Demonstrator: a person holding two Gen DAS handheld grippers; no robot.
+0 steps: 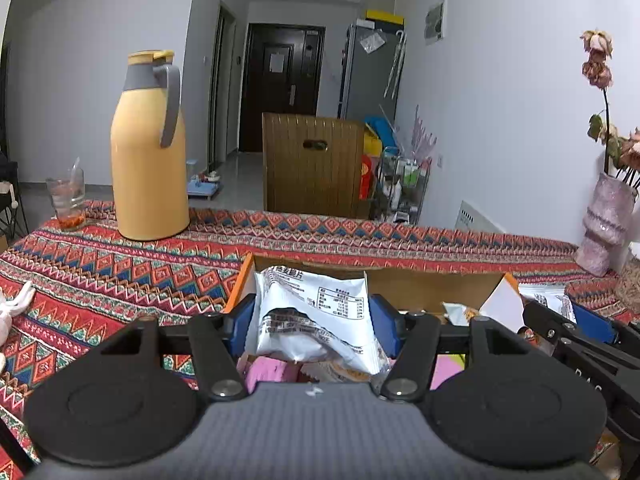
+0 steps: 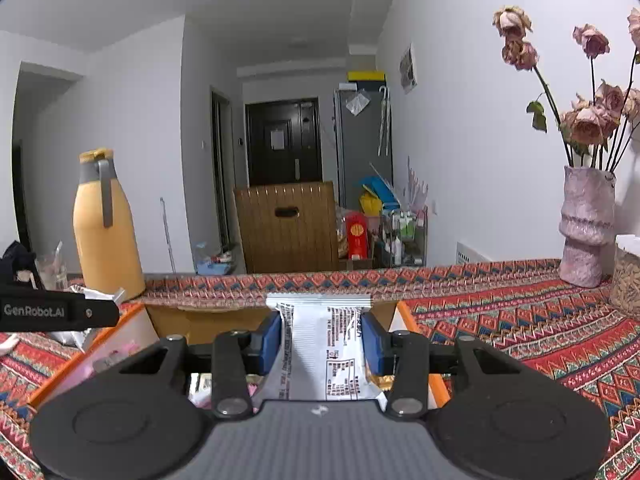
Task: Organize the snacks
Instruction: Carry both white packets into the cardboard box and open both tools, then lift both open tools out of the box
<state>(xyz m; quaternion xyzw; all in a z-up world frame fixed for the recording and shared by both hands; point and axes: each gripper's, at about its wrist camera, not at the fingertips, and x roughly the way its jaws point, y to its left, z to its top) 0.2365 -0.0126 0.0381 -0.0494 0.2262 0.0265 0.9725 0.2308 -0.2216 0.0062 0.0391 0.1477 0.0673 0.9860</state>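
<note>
My left gripper [image 1: 312, 316] is shut on a white snack bag [image 1: 316, 320] with black print, held over an open cardboard box [image 1: 420, 284] with orange flaps. Pink and other snack packets [image 1: 268, 372] lie inside the box beneath it. My right gripper [image 2: 322, 340] is shut on a white and silver snack packet [image 2: 324, 348], also over the same box [image 2: 180, 320]. The right gripper shows at the right edge of the left wrist view [image 1: 568, 324], and the left gripper at the left edge of the right wrist view [image 2: 60, 312].
The table wears a red patterned cloth [image 1: 120, 264]. A yellow thermos jug [image 1: 148, 152] and a glass [image 1: 66, 200] stand at the far left. A pink vase of dried roses [image 2: 586, 224] stands far right, beside a basket [image 2: 628, 280]. A wooden chair back [image 1: 312, 164] is behind the table.
</note>
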